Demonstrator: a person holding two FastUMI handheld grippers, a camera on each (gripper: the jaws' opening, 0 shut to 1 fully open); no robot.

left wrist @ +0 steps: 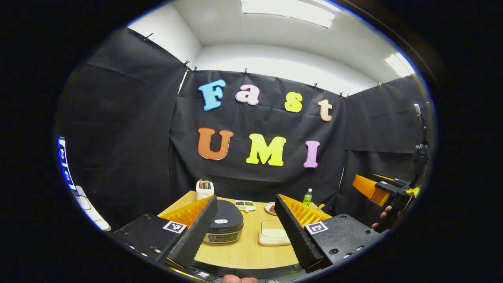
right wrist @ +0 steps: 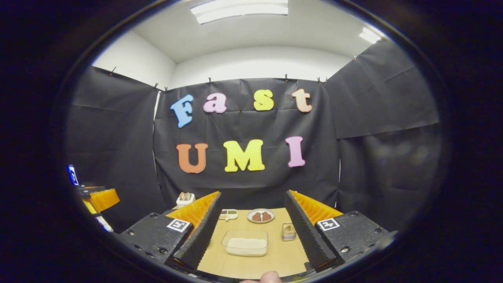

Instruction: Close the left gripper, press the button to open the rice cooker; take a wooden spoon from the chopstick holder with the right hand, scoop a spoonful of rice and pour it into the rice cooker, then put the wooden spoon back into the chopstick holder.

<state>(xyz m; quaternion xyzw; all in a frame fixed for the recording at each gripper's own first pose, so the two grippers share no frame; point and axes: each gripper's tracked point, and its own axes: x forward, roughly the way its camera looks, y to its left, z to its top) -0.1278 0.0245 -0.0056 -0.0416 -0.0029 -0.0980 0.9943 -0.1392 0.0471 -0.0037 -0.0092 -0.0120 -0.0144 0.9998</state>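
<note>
Left tongs [left wrist: 245,220] spread wide, gripping nothing, hovering above the light wooden desk [left wrist: 243,251]. Right tongs [right wrist: 251,220] likewise wide apart and empty, hovering above the same desk. Square black-and-white markers on both tongs' bodies; a small label on the cooker's front, too small to read.

Round dark-lidded rice cooker with a silver control panel [left wrist: 224,226] sitting at the desk's left, lid down, between the left tongs' fingers [left wrist: 196,232] in the left gripper view. White chopstick holder with brown wooden handles standing in it [left wrist: 204,189] at the far left corner, behind the cooker. Clear rectangular container of white rice [right wrist: 245,242] lying mid-desk, right of the cooker. Farther back: small divided tray [right wrist: 228,214], round plate with brown pieces [right wrist: 261,215], green-labelled bottle [left wrist: 307,196]. Small clear cup-like item [right wrist: 288,231] just beside the right finger in the right gripper view.
</note>
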